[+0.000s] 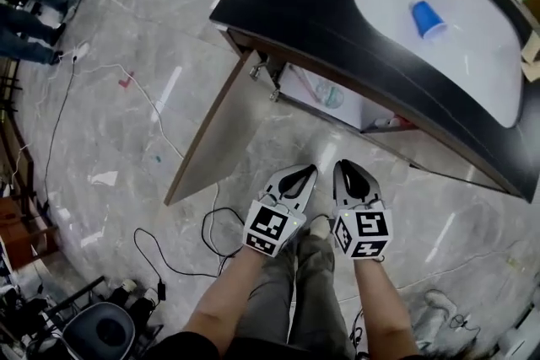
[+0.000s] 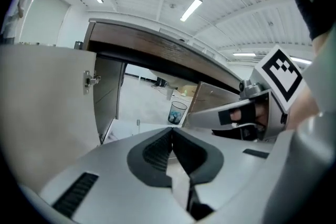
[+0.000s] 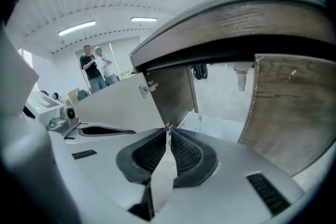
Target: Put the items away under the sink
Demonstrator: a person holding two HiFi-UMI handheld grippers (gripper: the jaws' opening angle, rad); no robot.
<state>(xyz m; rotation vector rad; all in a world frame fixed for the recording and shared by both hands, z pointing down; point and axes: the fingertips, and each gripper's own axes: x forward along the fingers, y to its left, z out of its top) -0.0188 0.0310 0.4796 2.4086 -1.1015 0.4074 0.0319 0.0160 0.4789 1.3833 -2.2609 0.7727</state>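
1. Left gripper (image 1: pixel 302 174) (image 2: pixel 172 130): held in front of the sink cabinet (image 1: pixel 312 4), jaws closed tip to tip, nothing between them.
2. Right gripper (image 1: pixel 348 170) (image 3: pixel 168 129): also in front of the cabinet, just beside item 1, jaws meeting at the tips, empty.
3. Clear plastic cup (image 1: pixel 330 95) (image 2: pixel 177 112) (bluish inside): upright inside the cabinet, below the basin.
4. Blue cup (image 1: pixel 429 19): in the white basin (image 1: pixel 472 72) on top of the cabinet.
5. Left cabinet door (image 1: pixel 215 131): swung wide open.
6. Black cable (image 1: pixel 181 253): on the floor, well clear of the cabinet.
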